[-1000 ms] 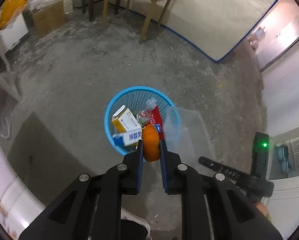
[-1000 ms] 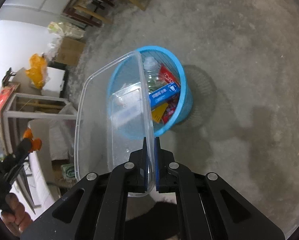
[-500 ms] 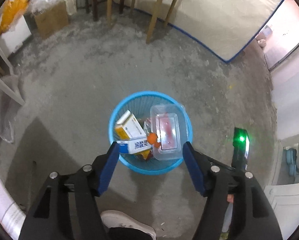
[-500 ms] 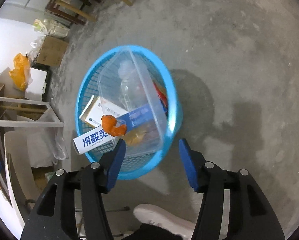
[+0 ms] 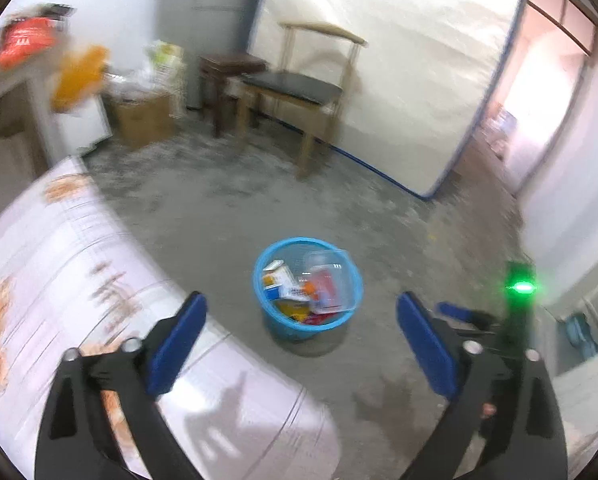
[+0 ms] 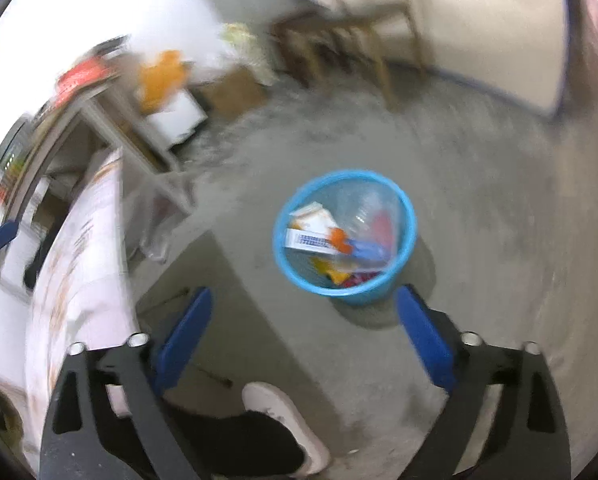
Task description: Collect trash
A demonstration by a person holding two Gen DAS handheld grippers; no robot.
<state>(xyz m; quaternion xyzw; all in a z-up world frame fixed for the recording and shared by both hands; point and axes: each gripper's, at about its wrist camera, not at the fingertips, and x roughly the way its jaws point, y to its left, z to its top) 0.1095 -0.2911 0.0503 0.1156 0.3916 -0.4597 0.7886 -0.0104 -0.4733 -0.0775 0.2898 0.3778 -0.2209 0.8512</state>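
Both grippers, left gripper (image 5: 299, 336) and right gripper (image 6: 303, 334), have fingers opening wide with nothing between them. Trash sits in the blue basket (image 5: 351, 280) on the floor, straight ahead and below, clear tub (image 5: 335, 280) leaning at its right side.

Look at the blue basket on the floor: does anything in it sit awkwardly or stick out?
Yes. The clear plastic container lies tilted across the other trash in the blue mesh basket, one corner poking over the rim. Nothing has spilled onto the floor.
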